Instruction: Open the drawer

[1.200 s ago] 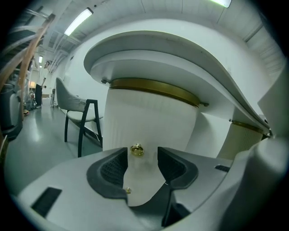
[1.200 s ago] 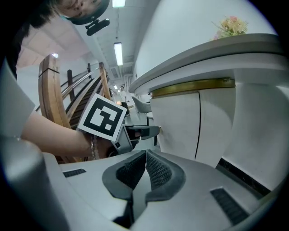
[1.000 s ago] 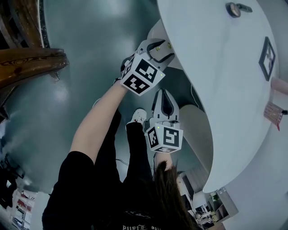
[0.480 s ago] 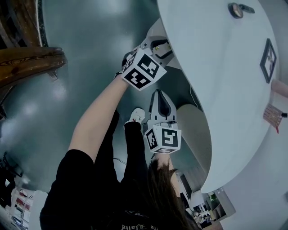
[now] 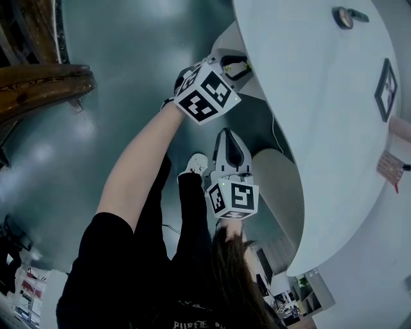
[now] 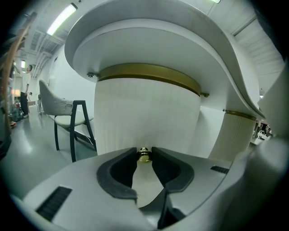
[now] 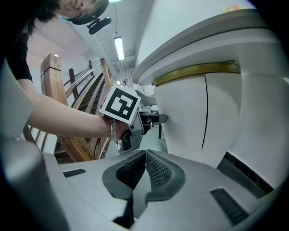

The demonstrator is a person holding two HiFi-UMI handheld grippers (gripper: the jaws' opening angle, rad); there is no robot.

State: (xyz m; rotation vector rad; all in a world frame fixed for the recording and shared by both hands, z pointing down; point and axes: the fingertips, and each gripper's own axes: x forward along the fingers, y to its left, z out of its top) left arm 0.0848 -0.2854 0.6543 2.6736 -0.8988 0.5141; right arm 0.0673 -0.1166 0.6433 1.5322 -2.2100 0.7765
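The drawer is a white ribbed curved front [image 6: 144, 117] under a brass band [image 6: 149, 72], below the white tabletop [image 5: 308, 96]. Its small brass knob [image 6: 144, 154] sits between the fingertips of my left gripper [image 6: 144, 152]. The jaws have just been closing, and both pads now touch the knob. In the head view the left gripper [image 5: 232, 65] reaches under the table edge. My right gripper [image 5: 230, 136] hangs lower and nearer, its jaws shut with nothing between them [image 7: 144, 155]. From the right gripper view, the left gripper [image 7: 151, 118] is against the drawer front.
A dark-legged chair [image 6: 67, 122] stands left of the cabinet. Wooden stair rails [image 5: 38, 83] rise at the far left. On the tabletop lie a square marker tag [image 5: 387, 90] and a round object [image 5: 343, 16]. The person's legs and shoes [image 5: 196, 166] are below the grippers.
The left gripper has slid a little up and right, further under the table edge toward the drawer front. The right gripper has stayed nearly where it was.
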